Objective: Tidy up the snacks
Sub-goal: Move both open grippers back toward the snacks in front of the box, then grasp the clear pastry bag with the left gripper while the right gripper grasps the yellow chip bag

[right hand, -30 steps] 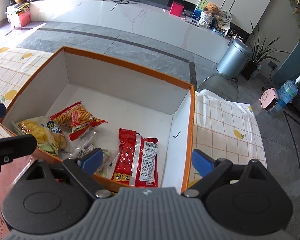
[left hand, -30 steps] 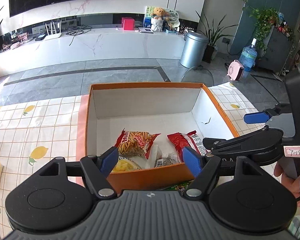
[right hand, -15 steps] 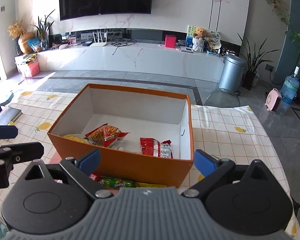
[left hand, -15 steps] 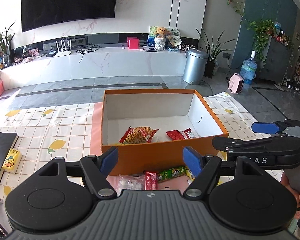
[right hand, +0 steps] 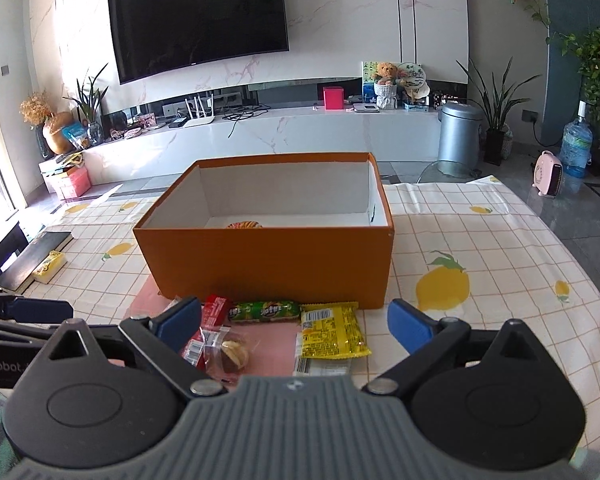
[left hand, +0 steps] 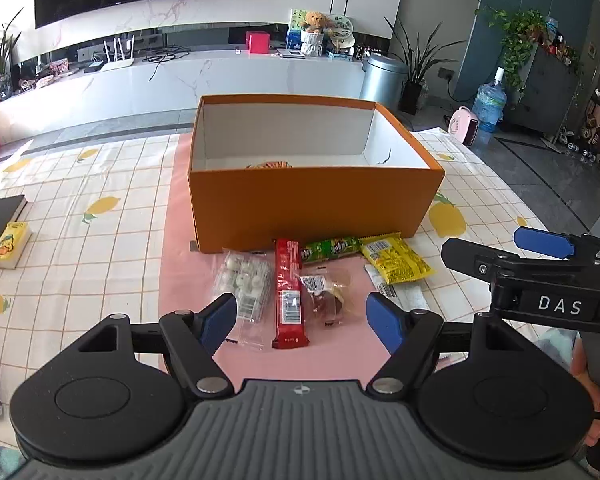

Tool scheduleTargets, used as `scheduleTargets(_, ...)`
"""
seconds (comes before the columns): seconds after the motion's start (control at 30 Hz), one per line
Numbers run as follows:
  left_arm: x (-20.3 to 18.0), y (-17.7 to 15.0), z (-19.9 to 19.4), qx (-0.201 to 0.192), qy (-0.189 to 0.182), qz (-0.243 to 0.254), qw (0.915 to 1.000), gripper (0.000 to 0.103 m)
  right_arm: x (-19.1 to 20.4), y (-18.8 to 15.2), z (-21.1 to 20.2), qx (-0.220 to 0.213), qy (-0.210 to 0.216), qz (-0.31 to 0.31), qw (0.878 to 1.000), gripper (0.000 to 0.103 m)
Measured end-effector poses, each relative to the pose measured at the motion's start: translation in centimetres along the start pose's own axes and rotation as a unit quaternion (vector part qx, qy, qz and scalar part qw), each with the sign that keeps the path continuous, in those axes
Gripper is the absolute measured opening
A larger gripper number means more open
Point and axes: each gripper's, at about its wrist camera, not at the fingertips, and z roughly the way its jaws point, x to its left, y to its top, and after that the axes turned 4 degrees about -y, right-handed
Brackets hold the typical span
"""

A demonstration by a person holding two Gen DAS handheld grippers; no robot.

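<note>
The orange box [left hand: 316,204] stands on the pink mat [left hand: 188,276] in the middle of the table, with its back wall toward the far edge. Over its near wall only the top of one orange packet [right hand: 244,224] shows on the floor inside; what else lies in the box I cannot tell. So the task seems to be partly done.

At least six snacks wait outside, on the mat just in front of the near wall of the box. The green roll [left hand: 331,247] lies along the wall, and the yellow packet [left hand: 396,258] is beside it on the right. The red bar [left hand: 289,292] points toward the near edge of the table. A clear pack of white balls [left hand: 246,280] is on its left, a clear wrapped pastry [left hand: 328,296] on its right, and a white packet [left hand: 400,294] lies partly under the yellow one.

The left gripper [left hand: 302,318] hangs above the red bar and the pastry, its fingers spread wide and touching nothing. The right gripper [right hand: 296,322] is also spread wide and empty, above the yellow packet.
</note>
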Motion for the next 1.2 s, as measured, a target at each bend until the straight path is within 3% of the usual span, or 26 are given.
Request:
scheduleTargets(0.27, 0.7, -1.6, 1.8, 0.005, -0.023, -0.009, 0.9997, 0.087, 0.1, -2.2, 1.4, 0.006, 0.000, -0.022, 1.000, 0.096)
scheduleTargets(0.63, 3.0, -2.5, 4.7, 0.003, -0.052, -0.051, 0.9974, 0.083, -0.5, -4.0, 5.9, 0.059, -0.004, -0.009, 0.998, 0.083)
scheduleTargets(0.8, 2.9, -2.1, 6.4, 0.008, -0.051, -0.055, 0.9971, 0.075, -0.3, -4.0, 7.2, 0.065, 0.003, 0.003, 0.998, 0.075)
scheduleTargets(0.97, 1.7, -1.7, 7.5, 0.002, -0.060, -0.028, 0.9978, 0.074, -0.6, -3.4, 8.2, 0.052, -0.026, 0.023, 0.998, 0.074)
scheduleTargets(1.2, 0.4, -1.3, 8.9, 0.006, -0.066, -0.012, 0.9978, 0.066, -1.3, -2.0, 11.0, 0.077, -0.045, 0.025, 0.996, 0.075)
